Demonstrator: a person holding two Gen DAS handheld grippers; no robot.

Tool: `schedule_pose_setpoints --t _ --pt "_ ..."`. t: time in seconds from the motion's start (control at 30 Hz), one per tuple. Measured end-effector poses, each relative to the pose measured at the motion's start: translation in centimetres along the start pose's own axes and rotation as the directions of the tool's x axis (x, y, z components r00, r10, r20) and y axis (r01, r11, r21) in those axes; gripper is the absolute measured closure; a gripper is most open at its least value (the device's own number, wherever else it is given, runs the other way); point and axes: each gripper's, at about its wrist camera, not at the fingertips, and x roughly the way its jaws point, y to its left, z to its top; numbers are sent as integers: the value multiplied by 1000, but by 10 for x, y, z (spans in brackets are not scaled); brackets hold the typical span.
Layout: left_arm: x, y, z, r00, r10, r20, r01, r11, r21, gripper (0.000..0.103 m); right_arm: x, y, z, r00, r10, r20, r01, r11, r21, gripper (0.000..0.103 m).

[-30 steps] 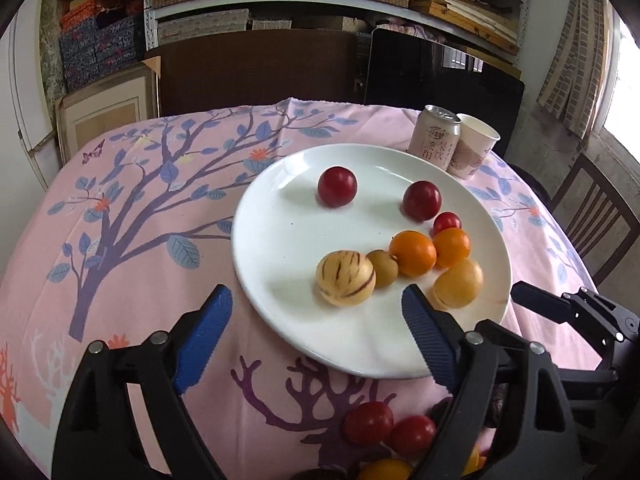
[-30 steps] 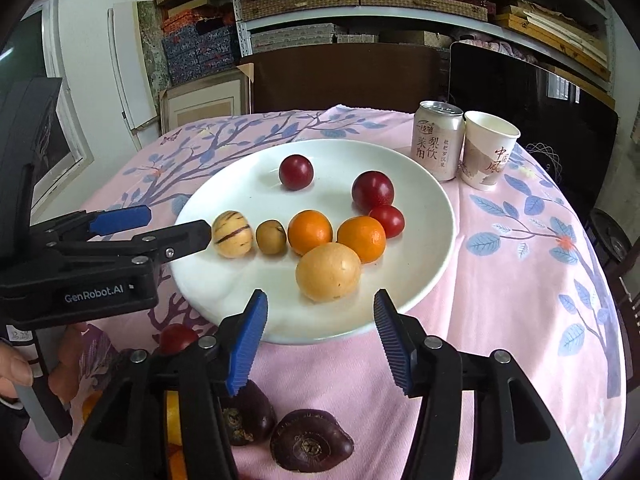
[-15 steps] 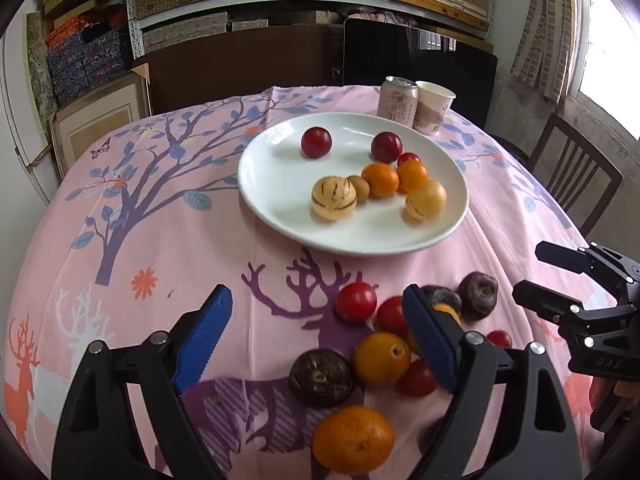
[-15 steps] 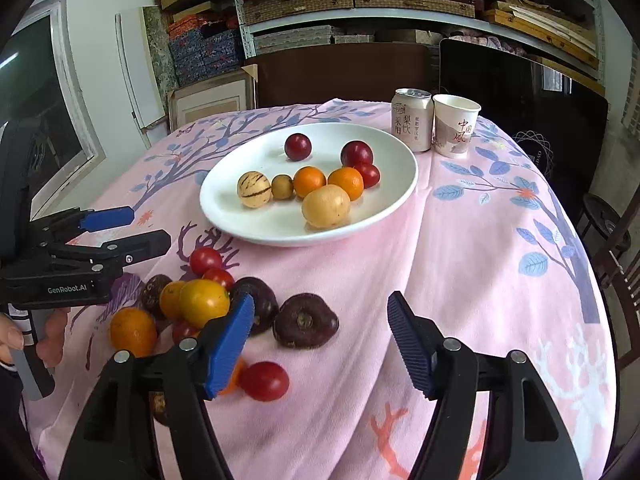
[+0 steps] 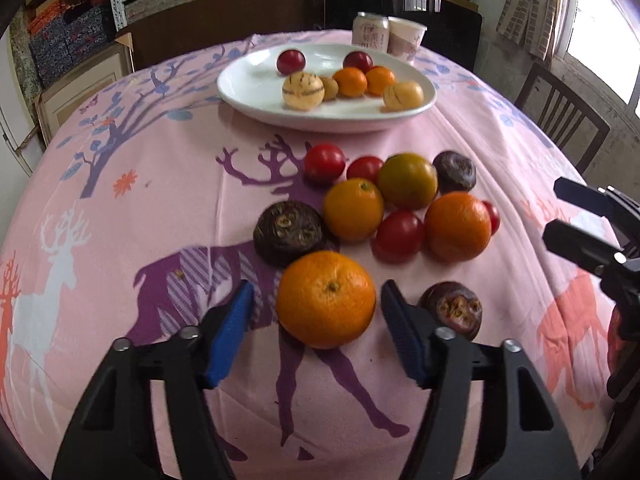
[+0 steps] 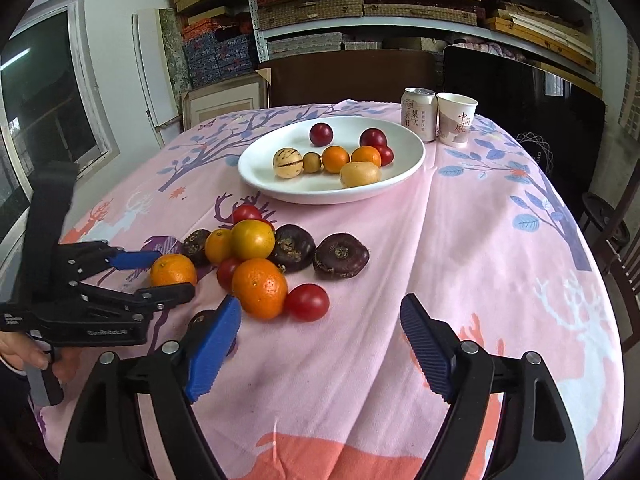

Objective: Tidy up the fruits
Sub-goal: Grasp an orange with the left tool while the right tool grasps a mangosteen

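A white plate [image 5: 256, 92] at the far side of the table holds several fruits, also in the right wrist view [image 6: 260, 176]. Loose oranges, red tomatoes and dark round fruits lie in a cluster on the pink cloth. My left gripper [image 5: 316, 300] is open with its blue pads on either side of the nearest orange [image 5: 326, 298], not touching it; the same orange shows in the right wrist view [image 6: 173, 270]. My right gripper [image 6: 320, 320] is open and empty, just short of a red tomato [image 6: 307, 302] and an orange [image 6: 259, 288].
A drink can [image 6: 418, 113] and a paper cup [image 6: 456, 119] stand behind the plate. A dark round fruit [image 5: 452, 310] lies just right of the left gripper. Wooden chairs [image 5: 560, 108] stand around the table. Shelves with boxes fill the back wall.
Both grippers have pulled back from the plate toward the near side of the table. The left gripper now straddles the nearest orange. Both stay open.
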Motion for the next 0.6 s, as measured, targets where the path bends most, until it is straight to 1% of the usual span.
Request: schedule_pose_setpoints --t 0.03,0.07,0.13,0.2,0.27,0.33,0.47,0.53,0.57,0.6 --pt "0 -1 -3 1000 1 16 -1 1000 1 53 -1 2 -2 1000 5 -3 -5 1000 -2 20" --pt "0 -2 -4 1000 1 27 -2 1000 13 57 -2 5 -4 1000 12 -9 -12 1000 -7 20" --pt "0 -1 -5 1000 -4 26 4 1000 18 58 -2 12 -9 998 46 -34 -47 999 -19 20" --pt "-1 3 -4 999 -25 21 25 1000 0 58 0 23 -15 996 70 -63 -73 996 -45 20" --pt "-2 7 -4 1000 -24 17 24 1000 -8 58 3 35 -20 993 88 -79 -93 994 -64 20" --pt "-4 10 -5 1000 -25 14 26 1000 -12 58 12 46 -23 987 107 -121 -117 990 -83 20" --pt "-7 16 -8 1000 -25 7 25 1000 -18 58 32 70 -24 980 84 -178 -108 985 -134 21" --pt "-9 20 -8 1000 -20 9 20 1000 -23 58 41 80 -22 979 66 -193 -97 983 -158 22" --pt "-10 22 -9 1000 -17 8 17 999 -27 58 44 83 -21 978 61 -197 -95 981 -167 30" --pt "-11 24 -9 1000 -14 7 14 999 -32 58 48 86 -20 978 62 -201 -97 981 -169 43"
